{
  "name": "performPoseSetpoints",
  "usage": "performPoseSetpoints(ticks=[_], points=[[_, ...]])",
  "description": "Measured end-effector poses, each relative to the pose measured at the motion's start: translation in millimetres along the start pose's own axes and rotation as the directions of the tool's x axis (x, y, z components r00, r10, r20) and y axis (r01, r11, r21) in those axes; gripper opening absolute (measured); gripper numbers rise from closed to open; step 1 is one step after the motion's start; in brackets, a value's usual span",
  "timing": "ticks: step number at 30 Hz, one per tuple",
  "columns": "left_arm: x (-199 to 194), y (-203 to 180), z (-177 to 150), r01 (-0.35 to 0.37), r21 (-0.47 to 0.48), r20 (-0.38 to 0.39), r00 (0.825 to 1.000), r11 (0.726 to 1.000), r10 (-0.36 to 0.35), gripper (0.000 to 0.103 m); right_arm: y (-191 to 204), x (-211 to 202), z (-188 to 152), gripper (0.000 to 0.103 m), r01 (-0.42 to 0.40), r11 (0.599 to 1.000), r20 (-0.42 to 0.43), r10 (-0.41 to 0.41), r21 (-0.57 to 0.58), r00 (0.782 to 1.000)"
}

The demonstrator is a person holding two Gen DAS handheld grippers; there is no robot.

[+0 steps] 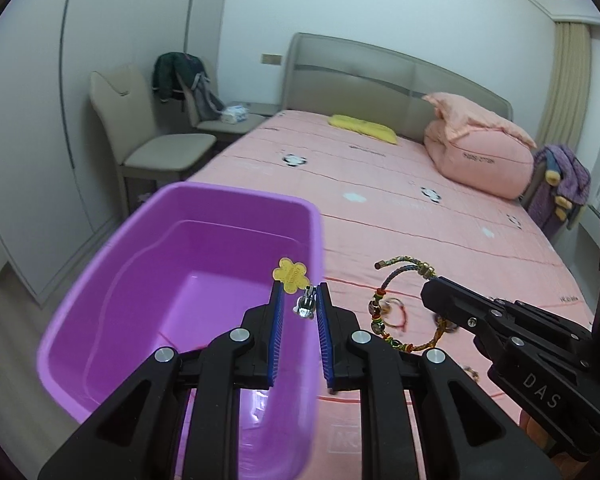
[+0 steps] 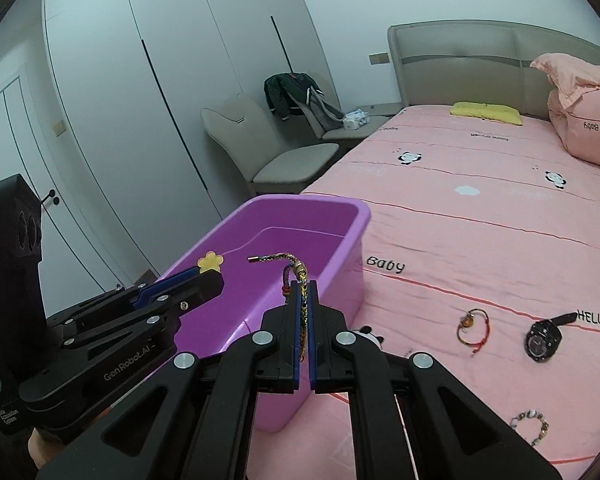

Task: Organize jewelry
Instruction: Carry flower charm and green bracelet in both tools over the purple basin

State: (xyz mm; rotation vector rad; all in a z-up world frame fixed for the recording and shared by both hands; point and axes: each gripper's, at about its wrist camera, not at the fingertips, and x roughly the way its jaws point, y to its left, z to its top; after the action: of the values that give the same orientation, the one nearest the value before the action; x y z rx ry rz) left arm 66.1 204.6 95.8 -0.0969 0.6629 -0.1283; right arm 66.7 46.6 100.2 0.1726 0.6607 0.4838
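A purple plastic bin (image 1: pixel 120 280) (image 2: pixel 352 216) sits on the pink bed. My left gripper (image 1: pixel 299 292) (image 2: pixel 210 276) hangs over the bin with its jaws apart. A yellow flower charm (image 1: pixel 290 273) (image 2: pixel 209 262) with a silver clasp (image 1: pixel 306 304) sits between the fingertips, touching the left finger; I cannot tell if it is held. My right gripper (image 2: pixel 303 292) (image 1: pixel 430 292) is shut on a braided multicolour bracelet (image 2: pixel 290 266) (image 1: pixel 396 312), held above the bin's near right side.
On the bedsheet to the right lie a red cord bracelet (image 2: pixel 474 330), a black wristwatch (image 2: pixel 542 340) and a beaded bracelet (image 2: pixel 534 424). A pink folded quilt (image 1: pixel 480 148) and yellow pillow (image 1: pixel 364 128) lie near the headboard. Beige chairs (image 1: pixel 148 136) stand beside the bed.
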Motion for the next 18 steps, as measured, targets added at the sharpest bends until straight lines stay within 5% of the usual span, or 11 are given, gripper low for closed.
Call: performPoseSetpoints(ticks=[7,18], points=[[11.8,56.1,-9.2,-0.104,-0.084,-0.056,0.993,0.991,0.099,0.017,35.1,44.4,9.3,0.003,-0.061,0.998,-0.059,0.059,-0.031,0.996],[40.1,101.3,-27.1,-0.184,-0.146,-0.150,0.975,0.972,0.162,0.017,56.3,99.4,-0.9,0.003,-0.066,0.996,-0.187,0.052,-0.066,0.981]])
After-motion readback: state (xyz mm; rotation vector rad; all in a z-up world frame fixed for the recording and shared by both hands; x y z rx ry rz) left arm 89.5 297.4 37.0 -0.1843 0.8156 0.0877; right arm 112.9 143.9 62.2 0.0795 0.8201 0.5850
